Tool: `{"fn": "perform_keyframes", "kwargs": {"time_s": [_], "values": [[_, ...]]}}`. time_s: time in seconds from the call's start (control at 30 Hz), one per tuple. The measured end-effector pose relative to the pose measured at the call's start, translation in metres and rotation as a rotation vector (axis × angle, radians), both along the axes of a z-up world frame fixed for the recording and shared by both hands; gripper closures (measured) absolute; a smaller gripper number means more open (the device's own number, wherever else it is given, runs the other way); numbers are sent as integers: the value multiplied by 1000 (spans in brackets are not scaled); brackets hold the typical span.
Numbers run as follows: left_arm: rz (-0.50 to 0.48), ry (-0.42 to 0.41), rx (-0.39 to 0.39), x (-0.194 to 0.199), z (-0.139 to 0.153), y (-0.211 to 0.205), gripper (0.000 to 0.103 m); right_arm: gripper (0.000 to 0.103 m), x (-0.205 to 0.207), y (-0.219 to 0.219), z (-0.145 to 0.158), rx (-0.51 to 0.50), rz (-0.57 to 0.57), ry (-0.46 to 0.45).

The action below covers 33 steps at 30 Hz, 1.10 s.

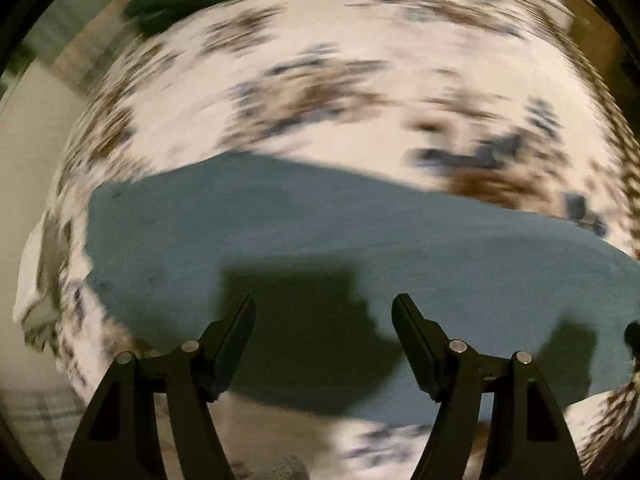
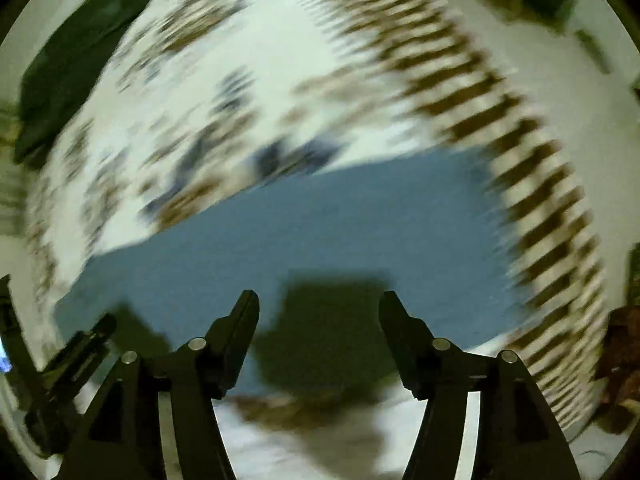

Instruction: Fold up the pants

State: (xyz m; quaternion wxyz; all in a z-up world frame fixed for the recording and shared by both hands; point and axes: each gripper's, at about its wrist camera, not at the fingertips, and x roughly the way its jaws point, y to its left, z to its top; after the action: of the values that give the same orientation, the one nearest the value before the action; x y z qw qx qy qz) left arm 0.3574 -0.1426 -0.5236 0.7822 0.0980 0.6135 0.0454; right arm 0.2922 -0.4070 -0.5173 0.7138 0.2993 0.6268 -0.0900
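**Both hand-held grippers empty above the pants, nothing gripped yet**

While both views are smeared by motion blur, the layout reads clearly enough. Blue-grey pants [image 1: 320, 232] lie flat on a patterned bedspread [image 1: 340, 40], white with brown and dark blue motifs; whether it covers a bed cannot be told.

Left hand-held gripper [image 1: 323, 300]: jaws spread wide, nothing between them. Pants lie directly ahead of and below the fingertips, their long axis running crosswise to the fingers, left to right. Fabric edge toward the left of this view sits fairly close; the cloth runs on past the right of the frame. Gripper shadow falls on the cloth just in front of the tips.

Right hand-held gripper [image 2: 318, 296]: jaws likewise wide apart and empty. Pants [image 2: 320, 224] again ahead and below, long axis crosswise, slightly tilted. A dark tool at the lower left is probably the other gripper, near by.

Judgement: both grippers hover side by side over the near long edge, about equally close. Next move likely calls for each to drop onto that near edge. Waistband and cuffs cannot be told apart in the blur.
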Motion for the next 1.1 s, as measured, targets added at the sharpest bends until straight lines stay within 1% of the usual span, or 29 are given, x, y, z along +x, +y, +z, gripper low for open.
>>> {"fn": "perform_keyframes", "kwargs": {"time_s": [0.03,0.07,0.1,0.13,0.2,0.23,0.27,0.33,0.37,0.43,0.47,0.5,0.53,0.6,0.67,0.7,0.73,0.77,0.8,0.83,0.87,0.9,0.93,0.97,1.1], "values": [[36,4,12,-1,1,30,34,38,1,20,-1,39,4,0],[91,10,29,0,1,73,34,38,5,50,-8,108,12,2],[126,18,32,0,0,101,34,38,8,74,-14,159,18,12],[180,34,30,1,-1,142,34,38,12,101,-24,226,18,30],[271,48,27,10,-6,211,34,38,20,161,-47,370,-4,60],[311,52,23,15,-10,247,34,38,23,177,-55,384,-9,71],[327,48,24,18,-14,270,34,38,27,203,-68,399,-23,99],[335,28,35,26,-25,314,34,38,33,244,-93,425,-61,157],[343,49,33,33,-37,339,34,38,35,259,-104,431,-87,181],[372,79,-24,41,-50,368,34,38,37,282,-119,422,-164,191],[392,91,-59,45,-58,383,34,38,39,287,-120,387,-182,196],[406,101,-91,51,-64,394,34,38,40,291,-120,356,-205,193],[416,108,-130,57,-72,403,32,35,40,295,-119,332,-230,187],[435,104,-182,69,-80,412,32,36,40,307,-114,270,-259,186],[446,89,-206,79,-84,418,34,49,37,318,-104,192,-277,168],[453,88,-242,83,-85,421,34,66,37,323,-98,162,-280,155],[466,85,-276,86,-86,424,35,80,36,328,-93,146,-282,138],[474,77,-298,86,-86,426,42,88,35,331,-90,141,-280,127],[478,61,-330,87,-86,429,44,93,33,335,-84,132,-281,111],[485,51,-338,86,-85,431,50,95,32,335,-78,124,-277,98],[493,37,-342,85,-84,433,65,96,35,335,-75,119,-271,90],[493,16,-345,83,-82,436,69,97,34,334,-71,116,-269,76],[491,-1,-336,82,-78,439,89,98,34,328,-65,117,-269,60],[486,-28,-329,77,-70,440,89,98,32,329,-58,118,-261,47],[507,-71,-358,50,-44,449,90,98,15,325,-36,121,-236,27]]}}
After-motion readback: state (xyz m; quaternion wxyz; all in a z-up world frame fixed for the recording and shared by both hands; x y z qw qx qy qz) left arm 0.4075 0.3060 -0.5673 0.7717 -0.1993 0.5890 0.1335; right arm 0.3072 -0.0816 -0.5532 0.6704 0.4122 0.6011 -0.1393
